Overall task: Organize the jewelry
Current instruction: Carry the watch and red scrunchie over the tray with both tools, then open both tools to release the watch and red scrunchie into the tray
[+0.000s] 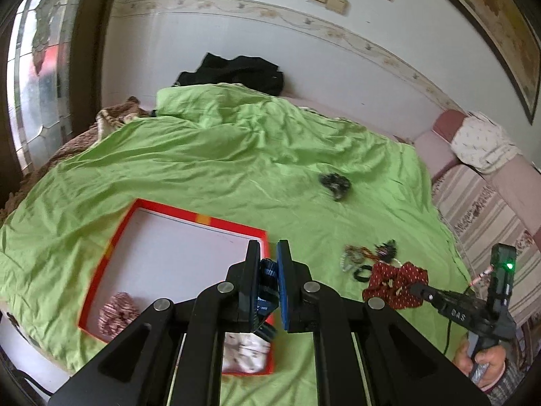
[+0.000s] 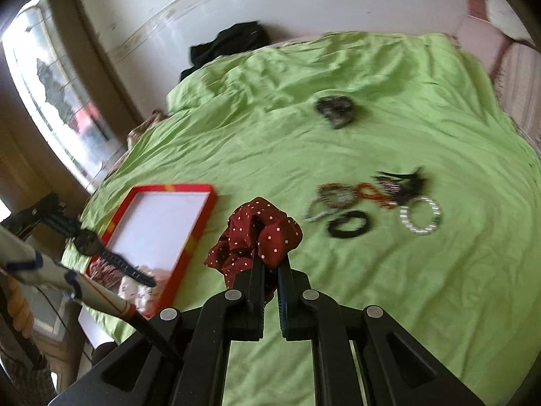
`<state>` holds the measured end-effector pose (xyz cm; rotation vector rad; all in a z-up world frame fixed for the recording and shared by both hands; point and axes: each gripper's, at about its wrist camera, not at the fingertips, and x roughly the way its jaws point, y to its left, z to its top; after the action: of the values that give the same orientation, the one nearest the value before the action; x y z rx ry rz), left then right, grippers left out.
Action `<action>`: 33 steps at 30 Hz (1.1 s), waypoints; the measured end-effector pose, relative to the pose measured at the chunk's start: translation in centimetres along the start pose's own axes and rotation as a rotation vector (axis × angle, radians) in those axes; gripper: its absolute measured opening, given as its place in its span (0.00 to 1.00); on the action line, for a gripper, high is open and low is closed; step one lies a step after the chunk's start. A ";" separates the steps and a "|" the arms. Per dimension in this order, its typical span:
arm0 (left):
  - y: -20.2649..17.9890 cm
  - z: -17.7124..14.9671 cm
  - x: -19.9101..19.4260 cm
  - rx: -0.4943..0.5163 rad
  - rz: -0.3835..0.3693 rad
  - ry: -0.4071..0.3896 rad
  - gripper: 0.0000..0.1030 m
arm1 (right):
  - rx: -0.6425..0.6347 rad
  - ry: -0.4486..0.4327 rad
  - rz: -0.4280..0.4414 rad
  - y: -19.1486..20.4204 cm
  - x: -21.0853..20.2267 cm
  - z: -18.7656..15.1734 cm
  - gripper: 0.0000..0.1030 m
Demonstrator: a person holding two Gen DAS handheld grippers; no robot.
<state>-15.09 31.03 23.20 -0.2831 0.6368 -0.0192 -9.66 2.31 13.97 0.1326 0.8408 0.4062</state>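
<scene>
Already both tongs are loaded, left tongs (image 1: pixel 268 253) gripping a dark watch (image 2: pixel 88 242), right tongs (image 2: pixel 270 264) the red scrunchie (image 2: pixel 260 233), and the red-rimmed tray (image 2: pixel 199 230) lies to their left, nearer the left hand.

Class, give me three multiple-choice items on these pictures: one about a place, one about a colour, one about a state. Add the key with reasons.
1. Where is the pink striped scrunchie?
A in the red tray
B on the windowsill
C on the black clothes

2. What colour is the sheet?
A blue
B green
C white

3. What does the right hand-held gripper hold?
A nothing
B a black hair tie
C the dotted red scrunchie

Key: A, it lies at the tray's near corner; B, green covers the bed; C, the fabric is pinched between its fingers.
</scene>
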 end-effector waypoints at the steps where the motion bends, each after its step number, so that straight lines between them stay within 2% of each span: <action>1: 0.9 0.1 0.3 -0.013 0.007 0.003 0.09 | -0.016 0.009 0.010 1.1 0.5 0.1 0.07; 10: 6.9 1.0 4.1 -0.082 0.048 0.067 0.09 | -0.131 0.076 0.111 9.8 5.3 0.8 0.07; 16: 11.7 0.4 7.8 -0.165 0.075 0.146 0.09 | -0.208 0.137 0.115 13.9 9.8 0.5 0.07; 20: 14.7 -0.6 10.1 -0.203 0.139 0.186 0.09 | -0.218 0.195 0.106 14.9 12.9 0.1 0.07; 23: 16.4 -1.0 11.0 -0.225 0.179 0.187 0.09 | -0.220 0.227 0.095 15.0 14.9 -0.4 0.07; 33: 18.1 -1.0 12.8 -0.187 0.301 0.184 0.10 | -0.230 0.216 0.014 14.5 19.1 1.2 0.07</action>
<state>-6.56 46.88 10.13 -0.3665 0.8608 0.3072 -1.69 23.25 5.45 -0.1206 0.9992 0.5340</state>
